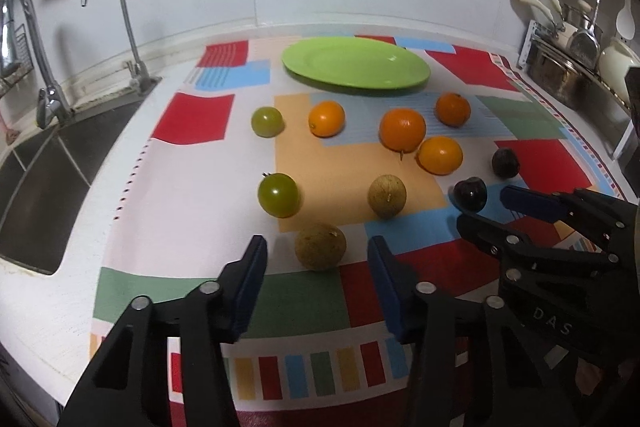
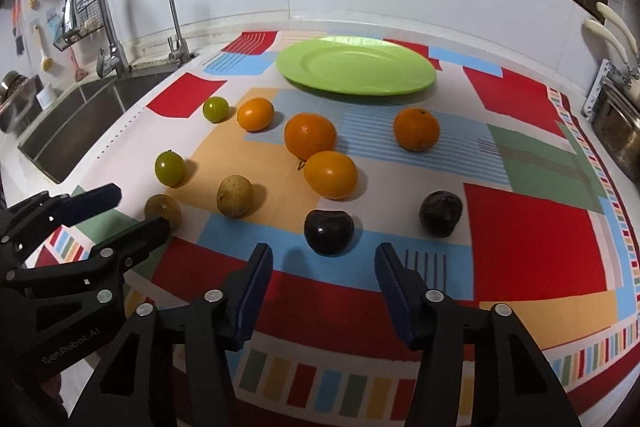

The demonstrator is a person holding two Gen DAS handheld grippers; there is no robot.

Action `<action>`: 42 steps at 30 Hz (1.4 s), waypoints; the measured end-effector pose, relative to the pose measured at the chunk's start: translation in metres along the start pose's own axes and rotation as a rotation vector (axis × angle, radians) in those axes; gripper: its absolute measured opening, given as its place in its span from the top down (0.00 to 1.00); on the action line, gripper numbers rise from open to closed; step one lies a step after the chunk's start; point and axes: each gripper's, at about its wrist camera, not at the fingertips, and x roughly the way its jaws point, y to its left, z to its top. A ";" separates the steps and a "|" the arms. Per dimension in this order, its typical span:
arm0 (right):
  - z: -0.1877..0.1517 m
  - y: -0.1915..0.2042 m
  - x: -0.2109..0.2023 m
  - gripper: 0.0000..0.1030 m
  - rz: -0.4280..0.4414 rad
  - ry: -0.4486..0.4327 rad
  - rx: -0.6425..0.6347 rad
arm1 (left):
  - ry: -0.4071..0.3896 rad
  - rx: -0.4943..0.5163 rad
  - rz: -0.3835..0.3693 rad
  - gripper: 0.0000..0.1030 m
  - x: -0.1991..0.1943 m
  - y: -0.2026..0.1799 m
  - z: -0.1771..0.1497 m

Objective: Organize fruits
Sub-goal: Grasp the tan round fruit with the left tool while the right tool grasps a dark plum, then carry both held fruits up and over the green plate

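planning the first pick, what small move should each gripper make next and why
Probably ease each forward and down: the left gripper is lined up with the nearest brown fruit, the right gripper with the nearest dark plum. Neither fruit is yet between the fingers, and the green plate is bare.

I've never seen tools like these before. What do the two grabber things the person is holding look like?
Both are alike: the left gripper and right gripper are matte black plastic frames of angular linked bars joined by round silver pins, each ending in two fingers faced with dark blue pads. Pale lettering is printed on the bodies; one reads "GenRobot.AI". No cables or sleeves show.
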 end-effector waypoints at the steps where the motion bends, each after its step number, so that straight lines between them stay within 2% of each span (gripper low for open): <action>1: 0.000 0.000 0.002 0.51 0.000 0.003 0.004 | 0.005 0.003 -0.006 0.55 0.002 0.000 0.000; 4: 0.001 -0.002 0.008 0.55 0.000 0.012 0.013 | 0.022 0.010 -0.024 0.63 0.007 0.000 -0.001; 7: 0.003 -0.003 0.013 0.58 -0.004 0.018 0.022 | 0.031 0.012 -0.032 0.64 0.011 0.000 -0.001; 11: 0.005 -0.004 0.017 0.61 -0.013 0.019 0.028 | 0.039 0.002 -0.041 0.70 0.016 0.003 0.002; 17: 0.008 -0.005 0.021 0.70 -0.018 0.022 0.032 | 0.042 0.003 -0.057 0.71 0.018 0.006 0.005; 27: 0.013 0.000 0.006 0.71 -0.018 -0.008 0.031 | 0.012 0.038 -0.083 0.71 0.008 0.005 0.018; 42: 0.047 0.013 -0.027 0.71 -0.036 -0.083 0.086 | -0.094 0.128 -0.176 0.71 -0.019 0.020 0.072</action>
